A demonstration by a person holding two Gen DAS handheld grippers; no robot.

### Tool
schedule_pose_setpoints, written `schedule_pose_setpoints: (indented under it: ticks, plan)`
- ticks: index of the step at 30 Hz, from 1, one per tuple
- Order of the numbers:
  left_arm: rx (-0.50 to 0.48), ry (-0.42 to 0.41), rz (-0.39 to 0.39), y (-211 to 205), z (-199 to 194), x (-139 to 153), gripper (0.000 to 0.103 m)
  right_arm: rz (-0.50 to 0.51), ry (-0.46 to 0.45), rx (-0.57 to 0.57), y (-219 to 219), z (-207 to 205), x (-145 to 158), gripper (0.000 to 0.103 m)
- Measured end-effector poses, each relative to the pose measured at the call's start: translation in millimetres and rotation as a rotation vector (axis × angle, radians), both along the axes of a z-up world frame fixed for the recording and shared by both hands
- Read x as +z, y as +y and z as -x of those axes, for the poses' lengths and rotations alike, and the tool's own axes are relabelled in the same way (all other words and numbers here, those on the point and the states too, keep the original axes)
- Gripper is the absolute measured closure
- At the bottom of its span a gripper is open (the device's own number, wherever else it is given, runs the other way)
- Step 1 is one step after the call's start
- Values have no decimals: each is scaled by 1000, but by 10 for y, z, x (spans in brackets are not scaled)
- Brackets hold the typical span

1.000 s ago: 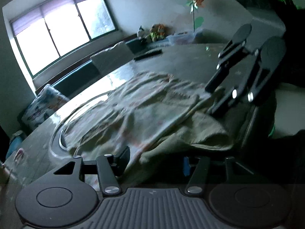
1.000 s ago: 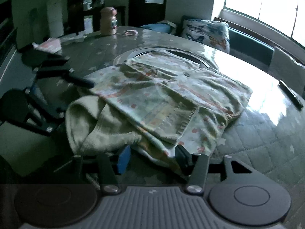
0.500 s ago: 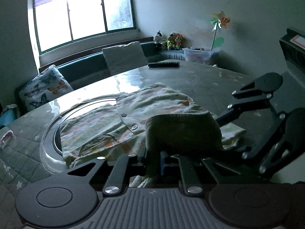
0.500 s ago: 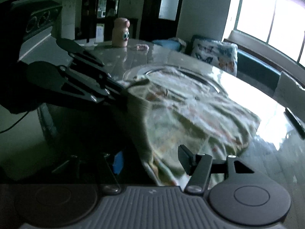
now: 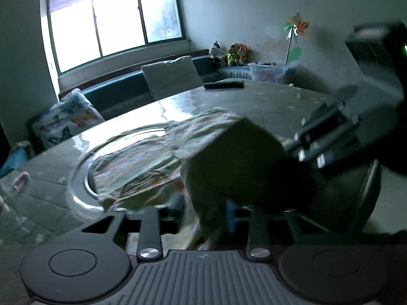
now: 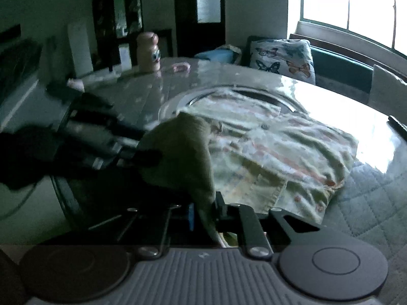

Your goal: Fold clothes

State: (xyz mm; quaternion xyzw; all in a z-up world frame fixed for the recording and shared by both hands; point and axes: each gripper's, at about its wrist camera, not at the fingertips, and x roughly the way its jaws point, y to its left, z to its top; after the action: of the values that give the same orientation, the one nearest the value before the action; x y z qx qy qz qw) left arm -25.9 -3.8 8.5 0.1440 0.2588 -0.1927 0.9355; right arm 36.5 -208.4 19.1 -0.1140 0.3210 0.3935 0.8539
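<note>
Your left gripper [image 5: 206,216] and right gripper [image 6: 203,212] each pinch the olive hem of the shirt [image 6: 274,152], held up between them over the table's [image 6: 376,203] near edge. Since a moment ago, the right one has clamped on. Its pale, flowery body lies rumpled beyond.

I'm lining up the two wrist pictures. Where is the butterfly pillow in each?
Left wrist: butterfly pillow at left, on the bench below the window.
Right wrist: butterfly pillow upper right, behind the table's far edge.
Shared landmark: the metal ring set in the table, under the patterned shirt.
</note>
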Motion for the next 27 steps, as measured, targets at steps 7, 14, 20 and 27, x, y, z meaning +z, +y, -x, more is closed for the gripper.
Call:
schedule_pose_setpoints:
  ticks: [7, 14, 20, 27]
  plan:
    - [43, -38, -134, 69, 144, -159, 54, -70, -7, -33, -42, -92, 184, 92]
    - [94, -75, -196, 151, 26, -267, 81, -85, -34, -52, -53, -87, 253, 92]
    - [68, -84, -147, 227, 171, -106, 96, -99, -48, -49, -86, 16, 317, 94]
    - [-29, -20, -64, 301, 608, 340, 96, -92, -47, 18, -271, 393, 645, 94]
